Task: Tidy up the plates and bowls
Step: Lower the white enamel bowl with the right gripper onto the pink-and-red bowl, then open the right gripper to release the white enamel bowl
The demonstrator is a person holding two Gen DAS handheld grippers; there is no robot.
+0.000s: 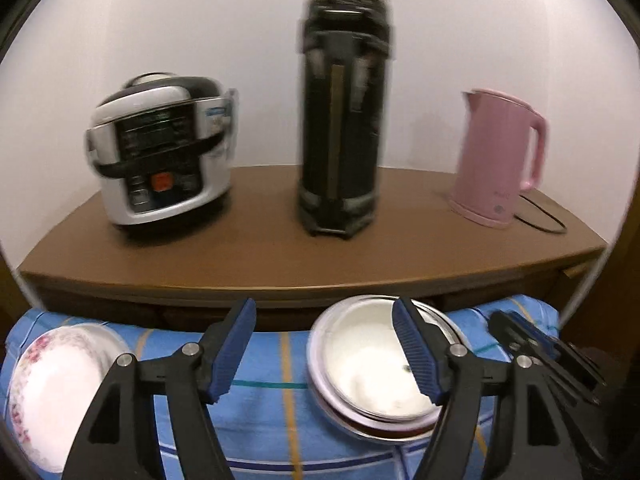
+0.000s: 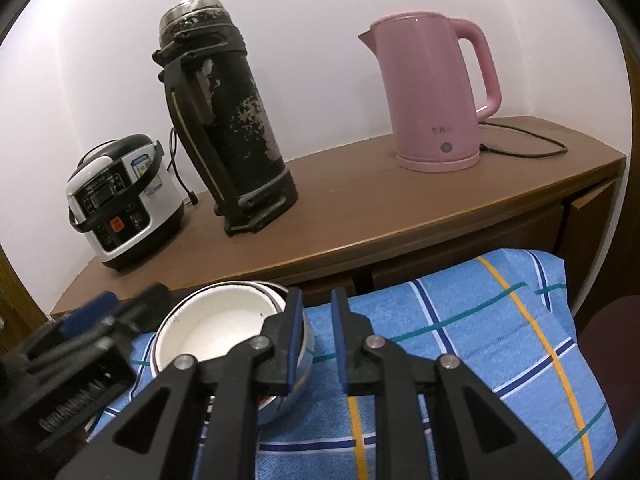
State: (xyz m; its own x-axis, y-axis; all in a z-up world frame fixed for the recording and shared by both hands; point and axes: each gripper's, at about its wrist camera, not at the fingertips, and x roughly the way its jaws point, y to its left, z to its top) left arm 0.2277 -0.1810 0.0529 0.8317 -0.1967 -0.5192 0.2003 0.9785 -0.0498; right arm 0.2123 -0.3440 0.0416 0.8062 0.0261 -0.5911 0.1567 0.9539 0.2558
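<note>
The white bowl (image 1: 376, 368) sits nested in a small stack of dishes on the blue checked cloth (image 2: 460, 340), just in front of the wooden cabinet (image 2: 360, 216). It looks like enamel or glazed ware — stiff, smooth and likely slippery, prone to chipping if knocked, and probably light enough to lift by its thin rim, which seems the best place to pinch. A flowered plate (image 1: 56, 392) lies well apart at the cloth's left end, shallow, glossy and likely brittle. The left gripper (image 1: 324, 356) is spread wide and holds nothing; its right finger hangs over the bowl. The right gripper (image 2: 314, 344) is nearly closed with a narrow gap, gripping nothing, just beside the bowl's outer wall. Behind stand a rice cooker (image 2: 120, 208), a worn black flask (image 2: 224, 120) and a matte pink kettle (image 2: 432, 96).
</note>
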